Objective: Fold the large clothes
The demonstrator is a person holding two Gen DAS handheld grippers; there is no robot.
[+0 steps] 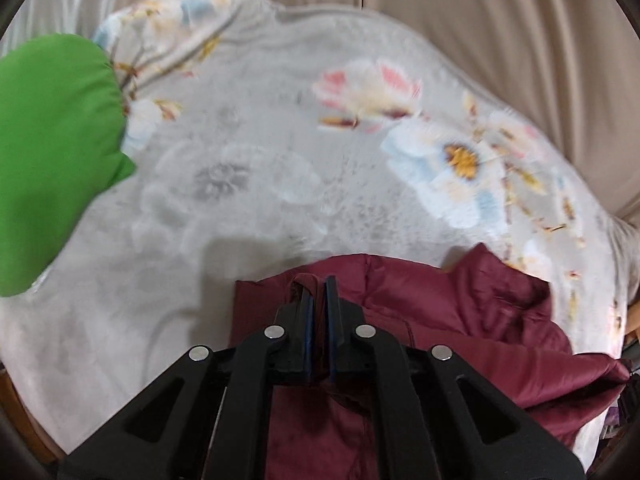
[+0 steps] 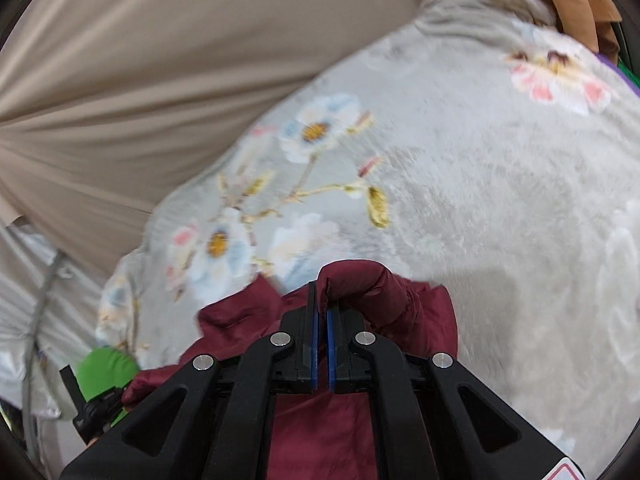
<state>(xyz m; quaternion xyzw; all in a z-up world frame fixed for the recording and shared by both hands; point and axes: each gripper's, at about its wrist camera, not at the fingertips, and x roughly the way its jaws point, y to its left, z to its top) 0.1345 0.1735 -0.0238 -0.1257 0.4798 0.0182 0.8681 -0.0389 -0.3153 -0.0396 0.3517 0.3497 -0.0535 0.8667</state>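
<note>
Where the left wrist camera looks down, the left tool (image 1: 319, 284) has its jaws pinched together on a fold of the maroon jacket (image 1: 460, 320), which lies crumpled at the near edge of a grey floral blanket (image 1: 260, 140); a green garment (image 1: 52, 152) rests at the far left, beige curtains (image 1: 500, 20) behind

From the right wrist camera, the right tool (image 2: 321, 292) is clamped on a puffy maroon fold of the jacket (image 2: 380, 292), over the same blanket (image 2: 500, 200), with the green garment (image 2: 106, 368) low at the left
</note>
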